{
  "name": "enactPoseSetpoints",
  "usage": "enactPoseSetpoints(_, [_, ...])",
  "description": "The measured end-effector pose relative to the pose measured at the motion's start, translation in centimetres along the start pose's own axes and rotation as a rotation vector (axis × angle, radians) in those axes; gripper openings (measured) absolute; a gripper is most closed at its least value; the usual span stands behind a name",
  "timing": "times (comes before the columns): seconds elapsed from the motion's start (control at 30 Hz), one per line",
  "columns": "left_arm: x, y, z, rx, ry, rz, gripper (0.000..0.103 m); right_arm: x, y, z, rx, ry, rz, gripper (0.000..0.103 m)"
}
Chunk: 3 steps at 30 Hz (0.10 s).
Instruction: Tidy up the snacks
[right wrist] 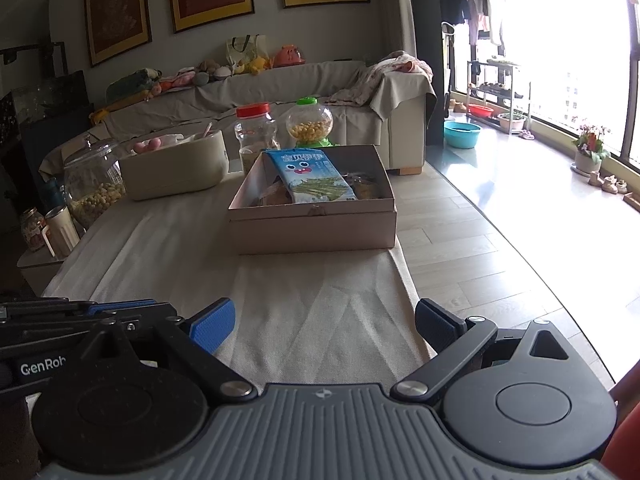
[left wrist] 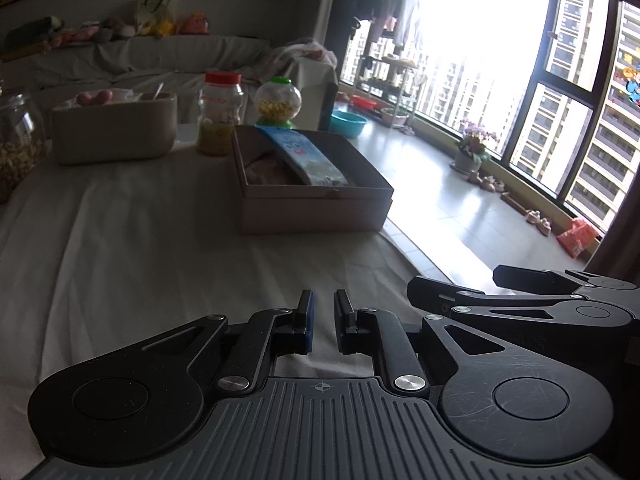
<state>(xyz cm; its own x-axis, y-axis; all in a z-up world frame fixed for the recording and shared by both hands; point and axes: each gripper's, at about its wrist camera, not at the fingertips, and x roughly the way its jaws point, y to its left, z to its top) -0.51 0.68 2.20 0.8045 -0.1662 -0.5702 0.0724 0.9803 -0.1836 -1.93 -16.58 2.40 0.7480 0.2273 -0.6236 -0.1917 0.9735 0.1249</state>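
Nearest the cameras, both grippers hang low over the bare cloth at the front of the table, side by side and empty. The left gripper has its jaws drawn almost together with only a thin slit between the blue pads and nothing in it; the right gripper stands wide open, also holding nothing.

Farther along the cloth sits the open cardboard box, near the table's right edge. A blue snack packet leans in it, its top propped on the far wall, with other wrapped snacks underneath.

Behind and to the left stand a cream tub, a red-lidded jar, a green-topped candy dispenser and a large glass jar.

No loose snack lies on the near cloth, so the sorting looks close to finished. If the packet should lie flat, the open right gripper seems better placed: approach from above, pinch the raised end lightly, and lower it without crushing what lies beneath.
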Motion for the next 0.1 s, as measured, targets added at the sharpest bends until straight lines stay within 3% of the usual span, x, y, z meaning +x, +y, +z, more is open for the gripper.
enactPoseSetpoints(0.1, [0.28, 0.92, 0.28, -0.013, -0.012, 0.040, 0.015, 0.96, 0.07, 0.44, -0.011, 0.013, -0.004, 0.097])
